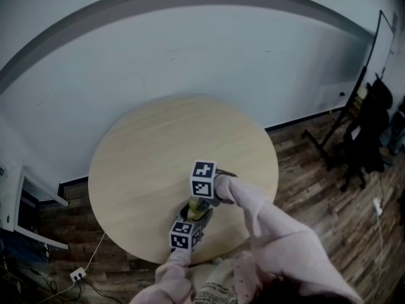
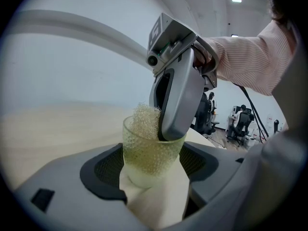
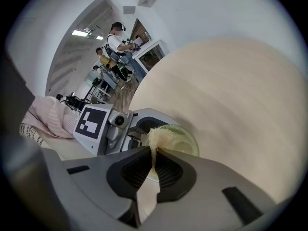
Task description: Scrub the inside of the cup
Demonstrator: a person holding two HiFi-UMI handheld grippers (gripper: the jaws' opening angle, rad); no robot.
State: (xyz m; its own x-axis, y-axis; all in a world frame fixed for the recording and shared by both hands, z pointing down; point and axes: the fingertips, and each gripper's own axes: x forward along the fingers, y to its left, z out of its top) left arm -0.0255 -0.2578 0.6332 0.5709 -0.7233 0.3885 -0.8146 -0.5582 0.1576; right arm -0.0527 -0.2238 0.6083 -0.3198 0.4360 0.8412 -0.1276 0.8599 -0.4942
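Note:
A translucent yellow-green cup [image 2: 153,154] stands upright above the round wooden table [image 1: 158,151], near its front edge, and my left gripper [image 2: 153,177] is shut on its lower half. My right gripper [image 3: 154,165] is shut on a pale mesh scrubber [image 3: 156,137]. It pokes down into the cup [image 3: 185,142] from above. In the left gripper view the scrubber [image 2: 144,120] bulges over the rim beside the right gripper's grey fingers [image 2: 175,105]. In the head view both grippers meet over the cup [image 1: 197,211], with the left gripper [image 1: 190,223] nearer me and the right gripper [image 1: 204,200] above it.
Pink sleeves [image 1: 272,227] reach in from the bottom. The table sits on a wood floor [image 1: 316,170] by a white wall. Dark office chairs [image 1: 367,132] stand at the far right, and a power strip [image 1: 77,273] lies on the floor at the lower left. People sit at desks [image 3: 115,47] in the distance.

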